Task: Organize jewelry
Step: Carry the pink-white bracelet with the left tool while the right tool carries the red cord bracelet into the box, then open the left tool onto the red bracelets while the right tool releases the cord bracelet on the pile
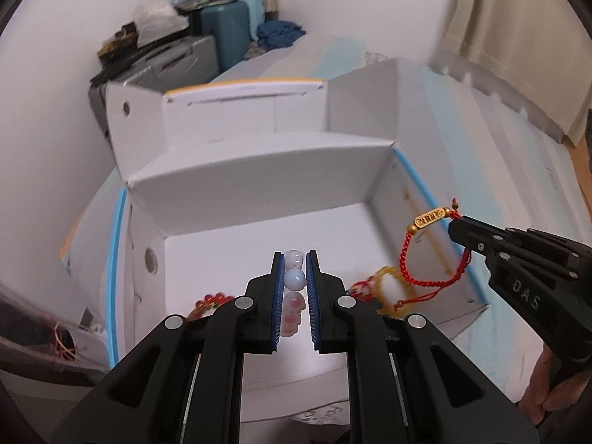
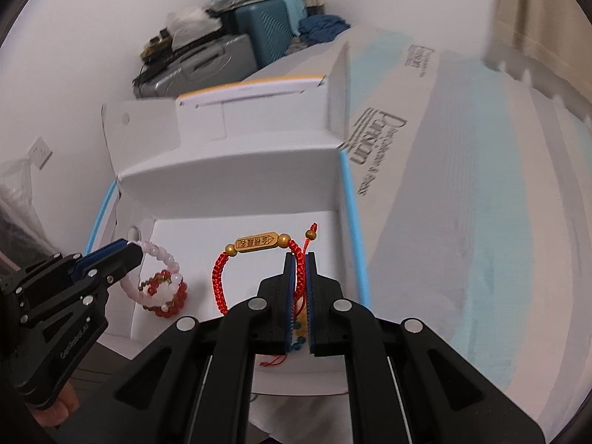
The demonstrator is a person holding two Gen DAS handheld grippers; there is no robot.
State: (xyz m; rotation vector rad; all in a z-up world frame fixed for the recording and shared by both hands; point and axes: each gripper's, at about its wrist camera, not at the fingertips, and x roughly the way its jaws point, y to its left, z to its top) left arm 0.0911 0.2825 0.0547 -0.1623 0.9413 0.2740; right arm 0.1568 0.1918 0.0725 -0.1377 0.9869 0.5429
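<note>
The left gripper [image 1: 295, 259] pinches a pale pink bead bracelet [image 2: 162, 259] between its fingers. The right gripper [image 2: 300, 259] squeezes a red cord bracelet [image 2: 222, 277] (gold tag on top). Both hang over the white box [image 1: 259, 170], where more bracelets [image 2: 166, 296] lie.
</note>
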